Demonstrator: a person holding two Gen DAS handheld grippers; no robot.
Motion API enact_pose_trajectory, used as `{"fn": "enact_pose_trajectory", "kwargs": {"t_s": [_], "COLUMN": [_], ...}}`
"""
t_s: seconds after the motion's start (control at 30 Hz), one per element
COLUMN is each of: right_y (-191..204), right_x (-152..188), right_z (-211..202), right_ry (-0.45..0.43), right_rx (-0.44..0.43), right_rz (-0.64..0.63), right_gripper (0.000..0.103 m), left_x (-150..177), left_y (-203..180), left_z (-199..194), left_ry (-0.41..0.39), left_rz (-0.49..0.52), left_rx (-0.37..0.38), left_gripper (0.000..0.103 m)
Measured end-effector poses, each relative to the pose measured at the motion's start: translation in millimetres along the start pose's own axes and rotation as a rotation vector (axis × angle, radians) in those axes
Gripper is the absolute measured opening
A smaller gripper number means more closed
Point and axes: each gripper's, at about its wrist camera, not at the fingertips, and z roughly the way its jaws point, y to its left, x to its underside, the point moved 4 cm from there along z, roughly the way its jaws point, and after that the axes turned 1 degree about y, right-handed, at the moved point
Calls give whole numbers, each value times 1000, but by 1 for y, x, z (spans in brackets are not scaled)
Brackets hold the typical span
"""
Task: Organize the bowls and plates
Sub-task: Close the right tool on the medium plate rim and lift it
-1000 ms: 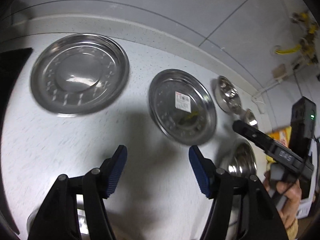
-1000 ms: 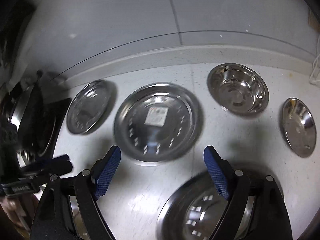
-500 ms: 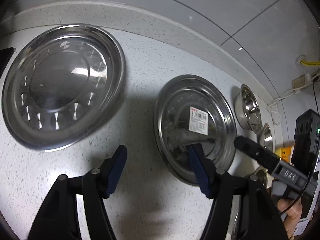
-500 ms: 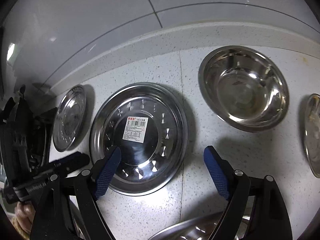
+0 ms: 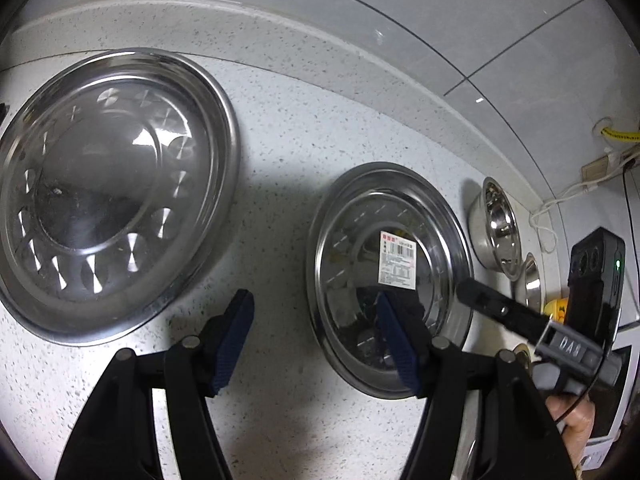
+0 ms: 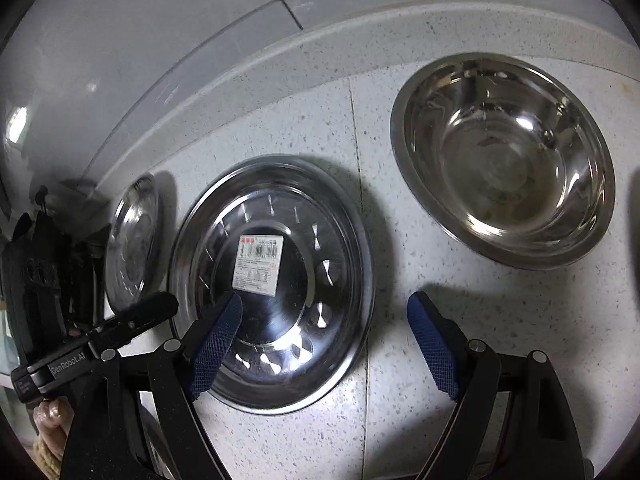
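Observation:
A steel plate with a white label lies on the speckled counter, also in the right wrist view. A larger steel plate lies to its left, seen edge-on in the right wrist view. A steel bowl stands to the right, also in the left wrist view. My left gripper is open, straddling the labelled plate's left rim. My right gripper is open, straddling the same plate's right rim. Both are empty.
A second small bowl stands behind the first. The backsplash ledge runs along the counter's far edge. Cables and a wall socket are at far right. A dark stove area is at far left.
Both grippers have moved forward and down toward the labelled plate, which now looks larger. Their jaws stay open. Plates and bowls have not moved.

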Motion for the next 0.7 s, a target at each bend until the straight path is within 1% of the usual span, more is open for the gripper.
{"fn": "enact_pose_trajectory", "kwargs": {"t_s": [0.1, 0.17, 0.2, 0.23, 0.27, 0.3, 0.33, 0.37, 0.4, 0.43, 0.5, 0.57, 0.7], "right_y": [-5, -7, -7, -6, -7, -9, -10, -11, -12, -12, -11, -10, -4], "right_x": [-3, -4, -4, -5, -5, -5, -5, -4, -3, -2, -2, -2, 1], "right_z": [-3, -5, -5, -4, -3, -2, -1, -1, 0, 0, 0, 0, 2], "right_ry": [-5, -12, -14, -12, -3, -5, 2, 4, 4, 1, -1, -5, -22], "right_rx": [-22, -15, -13, -17, -25, -13, -12, -13, -13, -9, -4, 10, 20], "right_rz": [25, 22, 20, 22, 31, 38, 42, 39, 34, 32, 21, 8, -4], "right_gripper": [81, 77, 66, 47, 39, 25, 16, 13, 9, 8, 8, 8, 8], "left_x": [-2, -4, -5, -7, -7, -7, -7, -8, -8, -9, -9, -8, -3], "left_y": [3, 5, 7, 8, 9, 10, 11, 12, 12, 13, 15, 17, 21], "left_z": [0, 0, 0, 0, 0, 2, 5, 5, 6, 6, 7, 7, 0], "left_ry": [12, 19, 18, 17, 17, 22, 29, 18, 12, 5, 1, -4, -15], "left_rz": [-14, -44, -58, -67, -68, -69, -70, -66, -60, -56, -57, -58, -54], "left_rx": [13, 30, 40, 43, 42, 44, 55, 49, 38, 23, 16, 21, -1], "left_gripper": [63, 60, 59, 51, 43, 28, 23, 22, 16, 11, 7, 7, 7]}}
